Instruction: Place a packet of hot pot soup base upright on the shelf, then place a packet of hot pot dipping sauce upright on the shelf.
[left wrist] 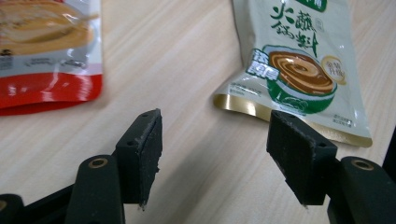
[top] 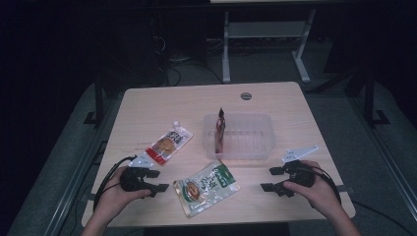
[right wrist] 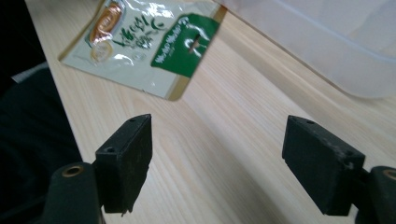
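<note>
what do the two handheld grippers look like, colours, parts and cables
Both the left gripper and the right gripper are black, each with two block-shaped jaws faced with flat dark pads. Each carries a pale grey three-cornered plate on top and trails a black cable.

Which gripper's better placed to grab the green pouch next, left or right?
Left, probably. The left gripper is open and sits right beside the green pouch, whose gold edge lies just past its jaws. The right gripper, also open, is farther off, nearer the clear tub.

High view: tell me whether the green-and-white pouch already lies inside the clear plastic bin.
No, the green-and-white pouch lies flat on the table, in front of the clear plastic bin.
</note>
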Motion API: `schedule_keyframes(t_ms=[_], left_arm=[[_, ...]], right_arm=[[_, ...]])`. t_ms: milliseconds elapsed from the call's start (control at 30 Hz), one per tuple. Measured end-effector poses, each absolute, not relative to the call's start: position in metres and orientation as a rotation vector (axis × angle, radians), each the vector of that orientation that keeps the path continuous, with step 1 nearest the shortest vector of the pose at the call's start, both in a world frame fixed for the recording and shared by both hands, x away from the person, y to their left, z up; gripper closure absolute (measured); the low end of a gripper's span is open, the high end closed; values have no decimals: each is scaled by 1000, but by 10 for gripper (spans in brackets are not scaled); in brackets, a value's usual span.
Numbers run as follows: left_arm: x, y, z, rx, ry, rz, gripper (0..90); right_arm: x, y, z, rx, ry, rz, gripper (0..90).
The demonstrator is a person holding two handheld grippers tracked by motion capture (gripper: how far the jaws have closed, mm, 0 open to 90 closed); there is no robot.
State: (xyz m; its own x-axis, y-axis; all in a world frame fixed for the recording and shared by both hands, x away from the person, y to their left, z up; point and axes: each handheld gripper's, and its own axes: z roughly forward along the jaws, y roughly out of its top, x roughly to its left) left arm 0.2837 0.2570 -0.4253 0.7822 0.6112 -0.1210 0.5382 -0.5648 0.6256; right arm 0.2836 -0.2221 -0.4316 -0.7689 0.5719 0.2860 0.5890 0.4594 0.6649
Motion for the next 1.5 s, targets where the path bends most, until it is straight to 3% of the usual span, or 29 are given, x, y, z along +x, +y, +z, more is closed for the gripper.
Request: schedule_keyframes(t_ms=[767, 1100, 1333, 1500], left_arm=[[340, 268, -405, 2279, 945, 218, 438], [379, 268, -412, 2268, 1016, 264, 615], [402, 262, -415, 2215, 1069, 285, 887], [417, 254, -425, 2230, 1106, 274, 895]], right_arm=[[285, -221, -442, -1045, -2679, -1159, 238], [288, -219, -444, -1039, -2668, -1149, 238], [288, -220, -445, -1039, -2669, -1136, 238], [288, -221, -444, -1037, -2667, -1141, 237]])
